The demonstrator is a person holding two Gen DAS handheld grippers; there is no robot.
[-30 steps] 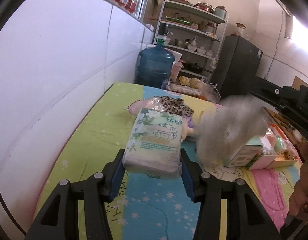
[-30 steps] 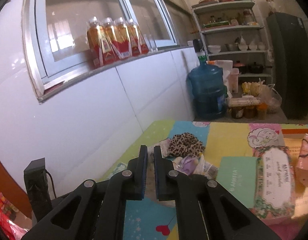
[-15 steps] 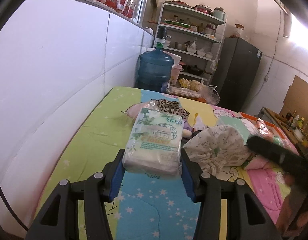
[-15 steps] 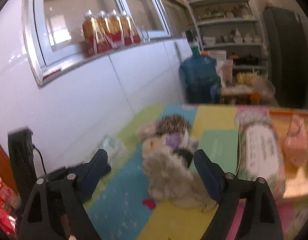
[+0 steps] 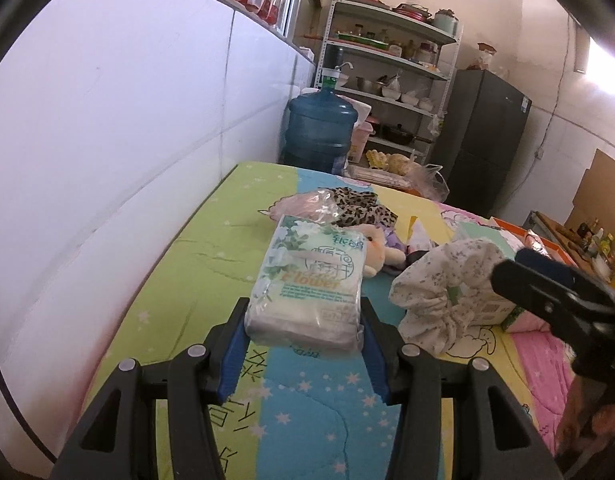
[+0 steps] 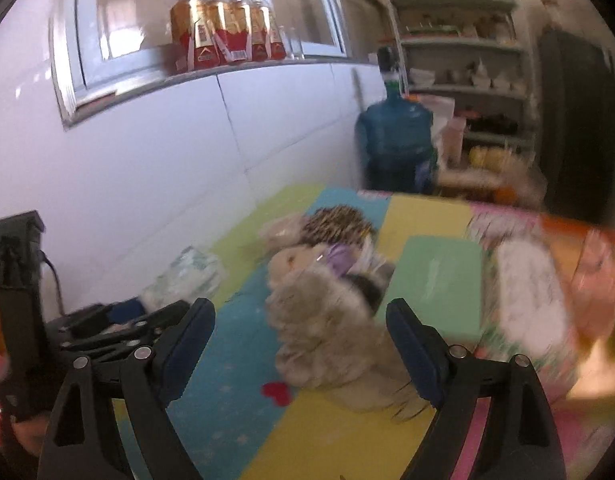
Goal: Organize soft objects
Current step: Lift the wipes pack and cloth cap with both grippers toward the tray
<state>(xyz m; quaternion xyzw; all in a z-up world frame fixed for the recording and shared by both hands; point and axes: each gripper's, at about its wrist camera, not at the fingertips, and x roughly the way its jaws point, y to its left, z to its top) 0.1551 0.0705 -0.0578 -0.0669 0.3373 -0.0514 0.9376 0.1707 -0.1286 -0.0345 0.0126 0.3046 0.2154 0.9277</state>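
The left gripper (image 5: 303, 320) is clamped on a tissue pack (image 5: 307, 280), its blue pads pressing the pack's two sides and holding it above the mat (image 5: 211, 248). The right gripper (image 6: 301, 332) has its jaws spread wide; a floral cloth (image 5: 447, 288) lies bunched on the mat between and just ahead of them, and the pads do not touch it. In the right wrist view the cloth is blurred.

Beyond the cloth sits a heap of soft things: a plush toy (image 5: 377, 250) with a purple bit, a leopard-print cloth (image 5: 359, 206), and a pink bag (image 5: 307, 208) whose contents cannot be made out. To the right lie a green box (image 6: 439, 276) and a floral tissue box (image 6: 527, 292), both closed. An orange tray (image 5: 545, 242) at the mat's far right edge holds something wrapped; what it is cannot be told. A water jug (image 5: 321, 132) stands past the mat by the wall, with shelves (image 5: 387, 64) of bowls and pots behind it.
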